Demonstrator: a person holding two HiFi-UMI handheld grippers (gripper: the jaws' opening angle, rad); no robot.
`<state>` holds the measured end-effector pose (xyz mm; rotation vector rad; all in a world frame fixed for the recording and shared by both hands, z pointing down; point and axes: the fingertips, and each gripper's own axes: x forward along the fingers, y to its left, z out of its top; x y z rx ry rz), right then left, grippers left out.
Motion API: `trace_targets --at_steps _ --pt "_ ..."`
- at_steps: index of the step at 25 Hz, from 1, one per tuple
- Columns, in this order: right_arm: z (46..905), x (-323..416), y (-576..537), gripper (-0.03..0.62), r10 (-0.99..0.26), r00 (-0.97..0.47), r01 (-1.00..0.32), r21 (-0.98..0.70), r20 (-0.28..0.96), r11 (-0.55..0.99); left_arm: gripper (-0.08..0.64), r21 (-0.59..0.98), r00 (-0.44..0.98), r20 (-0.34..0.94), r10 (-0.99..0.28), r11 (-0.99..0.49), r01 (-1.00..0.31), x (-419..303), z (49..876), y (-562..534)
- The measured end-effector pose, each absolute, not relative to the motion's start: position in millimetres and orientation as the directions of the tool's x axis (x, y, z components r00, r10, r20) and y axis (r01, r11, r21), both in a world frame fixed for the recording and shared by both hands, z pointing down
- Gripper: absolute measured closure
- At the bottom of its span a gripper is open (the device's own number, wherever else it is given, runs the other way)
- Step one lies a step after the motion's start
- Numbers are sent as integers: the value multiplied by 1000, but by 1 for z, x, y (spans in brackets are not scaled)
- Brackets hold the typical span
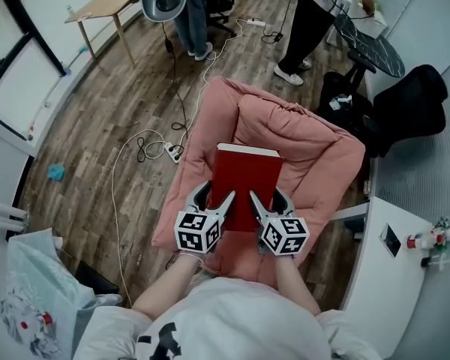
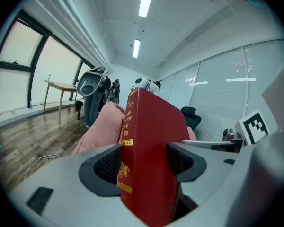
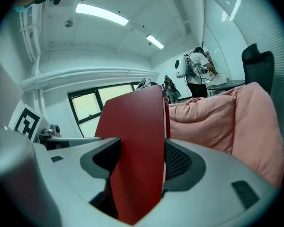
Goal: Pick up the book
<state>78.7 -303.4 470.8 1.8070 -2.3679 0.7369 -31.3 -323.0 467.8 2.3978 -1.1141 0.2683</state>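
Jointly clamped book, spine at left tongs, pages at right tongs

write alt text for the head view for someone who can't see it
From above, a red book is clamped at its near edge by both the left gripper and the right gripper, over a pink cushion. Wood floor lies to the left.

We have the book mid-frame over the cushion, left gripper on its lower-left edge, right gripper on its lower-right.
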Motion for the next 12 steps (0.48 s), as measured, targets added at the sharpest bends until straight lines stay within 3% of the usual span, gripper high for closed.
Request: trace_targets --at_steps 12 --pt "420 85 -320 295 -915 -301 -931 -290 267 222 272 296 650 275 -708 -581 -758 -26 419 -337"
